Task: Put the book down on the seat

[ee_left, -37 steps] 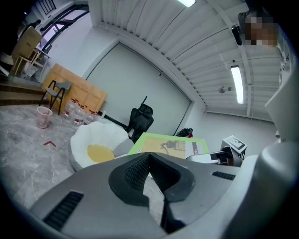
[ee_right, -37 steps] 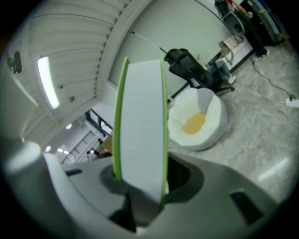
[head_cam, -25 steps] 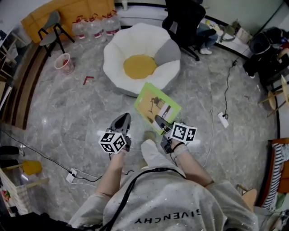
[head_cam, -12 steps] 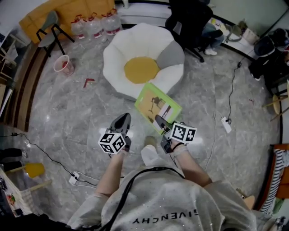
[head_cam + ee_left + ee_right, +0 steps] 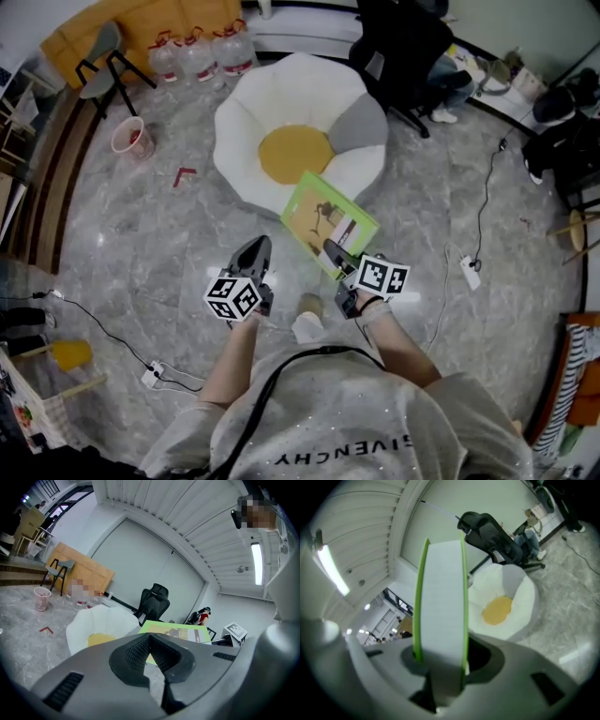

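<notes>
The seat is a white flower-shaped floor cushion with a yellow centre, ahead on the marble floor. It also shows in the left gripper view and the right gripper view. My right gripper is shut on the near corner of a green-covered book. The book's far edge reaches over the seat's front rim. In the right gripper view the book stands edge-on between the jaws, white pages between green covers. My left gripper is beside it, shut and empty, with the book beyond its tips.
A black office chair stands behind the seat, with water bottles and an orange board at the back left. A cup-like bin sits on the left. Cables and power strips lie on the floor on both sides.
The person has stepped towards the seat, carrying both grippers forward. The seat now lies closer, under the book's far edge. The right gripper's grip on the book is unchanged.
</notes>
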Action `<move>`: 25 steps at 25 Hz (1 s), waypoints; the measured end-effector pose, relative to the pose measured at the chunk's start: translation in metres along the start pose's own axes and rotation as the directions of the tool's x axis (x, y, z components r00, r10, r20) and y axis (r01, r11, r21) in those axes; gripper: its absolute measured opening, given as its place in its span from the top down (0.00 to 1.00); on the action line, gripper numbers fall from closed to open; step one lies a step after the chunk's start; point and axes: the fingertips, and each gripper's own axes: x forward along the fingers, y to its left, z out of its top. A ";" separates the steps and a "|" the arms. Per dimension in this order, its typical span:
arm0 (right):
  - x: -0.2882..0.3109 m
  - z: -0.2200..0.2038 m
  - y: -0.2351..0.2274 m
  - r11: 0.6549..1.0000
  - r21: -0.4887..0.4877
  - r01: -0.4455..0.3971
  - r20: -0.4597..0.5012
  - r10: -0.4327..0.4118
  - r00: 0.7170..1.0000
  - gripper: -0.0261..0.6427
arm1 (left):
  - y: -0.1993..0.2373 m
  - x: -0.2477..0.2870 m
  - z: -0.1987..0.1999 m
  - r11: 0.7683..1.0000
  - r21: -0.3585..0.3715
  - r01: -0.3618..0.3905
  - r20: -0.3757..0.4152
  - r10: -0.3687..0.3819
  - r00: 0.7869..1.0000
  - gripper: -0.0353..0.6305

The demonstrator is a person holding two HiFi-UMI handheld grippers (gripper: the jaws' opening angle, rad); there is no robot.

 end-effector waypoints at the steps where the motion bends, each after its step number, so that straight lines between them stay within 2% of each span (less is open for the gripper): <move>1: 0.002 0.003 -0.002 1.000 0.001 -0.001 0.000 0.001 1.000 0.73 | 0.001 0.004 0.001 1.000 -0.001 -0.002 0.002 0.002 1.000 0.91; 6: 0.009 0.018 -0.008 1.000 -0.001 -0.002 -0.001 0.002 1.000 0.73 | 0.004 0.021 0.006 1.000 -0.007 -0.007 0.012 0.007 1.000 0.91; 15: 0.003 0.020 -0.016 1.000 0.015 0.003 -0.001 -0.003 1.000 0.73 | 0.004 0.023 0.004 1.000 -0.016 -0.014 0.009 0.014 1.000 0.91; 25: 0.027 0.034 -0.021 1.000 0.013 0.006 -0.015 -0.006 1.000 0.73 | 0.029 0.036 0.007 0.998 -0.041 -0.046 0.004 0.046 0.999 0.91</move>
